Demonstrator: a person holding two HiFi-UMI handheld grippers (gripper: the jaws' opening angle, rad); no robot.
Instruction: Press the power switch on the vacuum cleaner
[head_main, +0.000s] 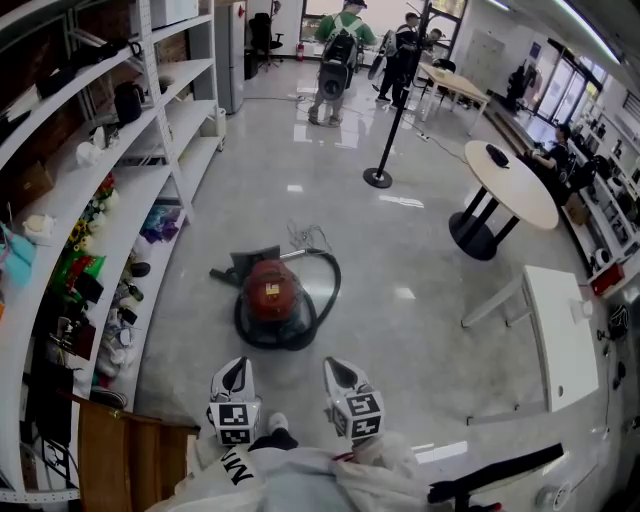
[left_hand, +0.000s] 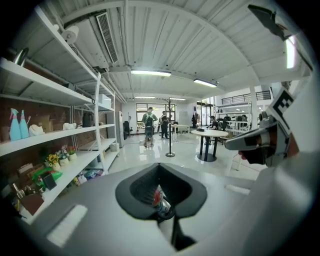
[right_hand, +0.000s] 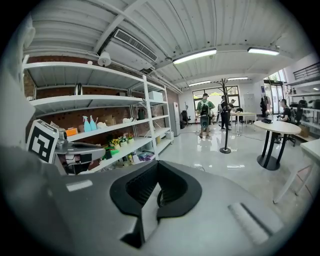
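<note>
Glossy floor (head_main: 420, 260) carries one red vacuum cleaner (head_main: 272, 292) beside the shelves (head_main: 120, 205). In the head view we hold two tools, left gripper (head_main: 233, 378) and right gripper (head_main: 344, 378), short of it and not touching. Left gripper view: jaws together, empty. Right gripper view: the same; we judge that a closed tip suits pressing the switch.

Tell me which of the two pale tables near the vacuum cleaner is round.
The farther one: the round table stands on a black base. The nearer table is rectangular and stands on thin white legs.
</note>
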